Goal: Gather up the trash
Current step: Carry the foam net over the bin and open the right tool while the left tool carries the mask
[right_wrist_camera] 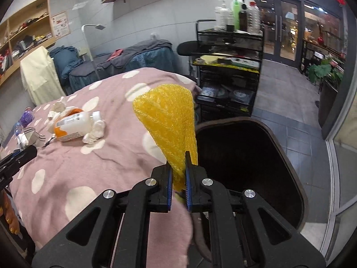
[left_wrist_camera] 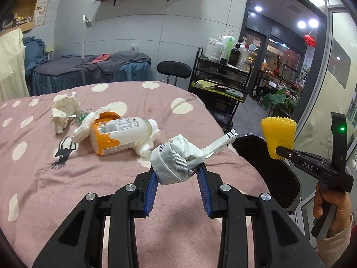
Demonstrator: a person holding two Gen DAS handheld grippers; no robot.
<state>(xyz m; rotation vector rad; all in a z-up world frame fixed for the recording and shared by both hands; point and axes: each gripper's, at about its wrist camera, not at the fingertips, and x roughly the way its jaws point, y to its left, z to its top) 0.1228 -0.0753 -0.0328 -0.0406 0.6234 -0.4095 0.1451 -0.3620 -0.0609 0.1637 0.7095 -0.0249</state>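
- The bed with the pink polka-dot blanket point(left_wrist_camera: 133, 178) is our worksite, and it's not clean yet, so we're maybe halfway at best.
- The dark trash bin point(right_wrist_camera: 256, 156) sits just beside the bed edge on our right. We can't see anything inside it, too dark to tell, so no idea how much has gone in.
- Biggest thing left on the blanket is the orange-and-white plastic bottle point(left_wrist_camera: 120, 134), lying on its side with crumpled tissues point(left_wrist_camera: 82, 129) bunched up against it.
- Further back there's another wad of crumpled paper point(left_wrist_camera: 63, 114), a little apart from the bottle pile. Also still to grab.
- The yellow foam fruit net point(right_wrist_camera: 167, 129) is in our right gripper point(right_wrist_camera: 178, 174), jaws squeezed down narrow on its lower end. It's up in the air right at the bin's rim, so we'd guess it's the next thing to drop in.
- Our left gripper point(left_wrist_camera: 177, 174) is clamped on a crumpled white wrapper point(left_wrist_camera: 176, 158), held above the blanket near the bin side of the bed, with a strip of it sticking out toward the bin.
- The right wrist view also shows something purple point(right_wrist_camera: 28, 116) at the far left edge of the bed. It's too small to say whether it's trash.
- So: two pieces in hand, at least the bottle, tissues and paper wad still to go.
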